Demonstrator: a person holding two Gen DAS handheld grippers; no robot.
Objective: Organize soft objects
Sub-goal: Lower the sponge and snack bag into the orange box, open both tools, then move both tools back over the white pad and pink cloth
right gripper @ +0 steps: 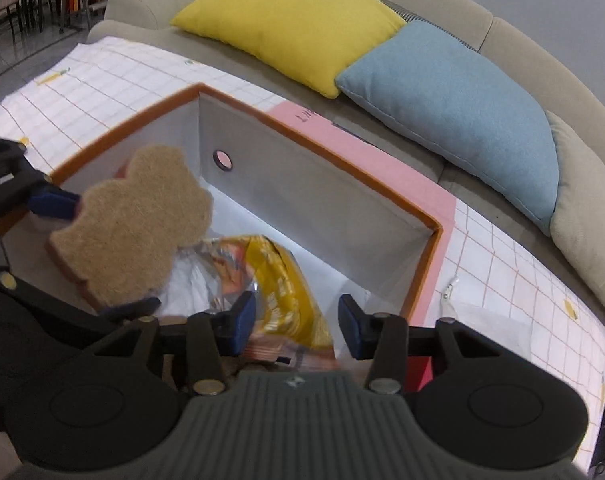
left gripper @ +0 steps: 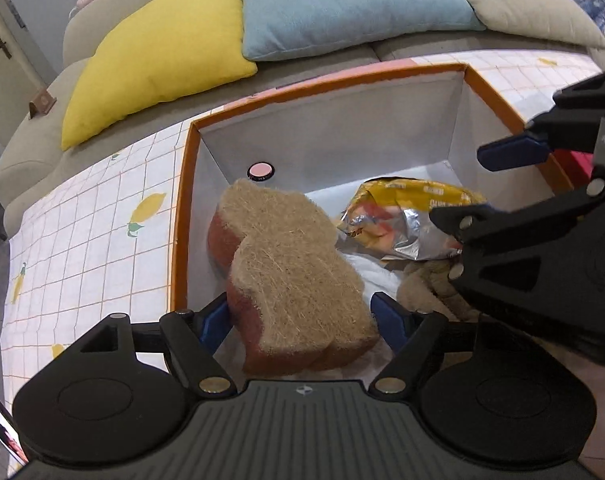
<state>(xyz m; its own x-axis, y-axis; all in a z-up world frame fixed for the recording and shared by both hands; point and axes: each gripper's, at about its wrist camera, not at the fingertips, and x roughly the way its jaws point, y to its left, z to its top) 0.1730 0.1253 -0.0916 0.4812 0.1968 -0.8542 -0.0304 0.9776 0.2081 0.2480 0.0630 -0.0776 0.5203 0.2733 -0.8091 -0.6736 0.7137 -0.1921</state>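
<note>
A tan, fibrous sponge [left gripper: 294,264] with a red-brown base lies tilted inside the orange-rimmed white box [left gripper: 182,216], near its left wall. My left gripper [left gripper: 300,316] straddles the sponge's near end; its blue pads [left gripper: 212,316] stand open close beside the sponge. A crumpled yellow and silver snack bag [right gripper: 282,280] lies in the box between the fingers of my right gripper [right gripper: 296,324], which is open, with a gap at the right pad. In the left wrist view the right gripper [left gripper: 478,188] reaches in from the right over the bag [left gripper: 398,220]. A beige plush piece [left gripper: 426,284] lies under it.
The box [right gripper: 426,216] sits on a table with a lemon-print grid cloth [left gripper: 82,240], with something pink [right gripper: 342,136] along its far side. Behind stands a beige sofa with a yellow cushion [right gripper: 294,28], a blue one [right gripper: 462,108] and a beige one [right gripper: 582,208]. White paper lines the box floor.
</note>
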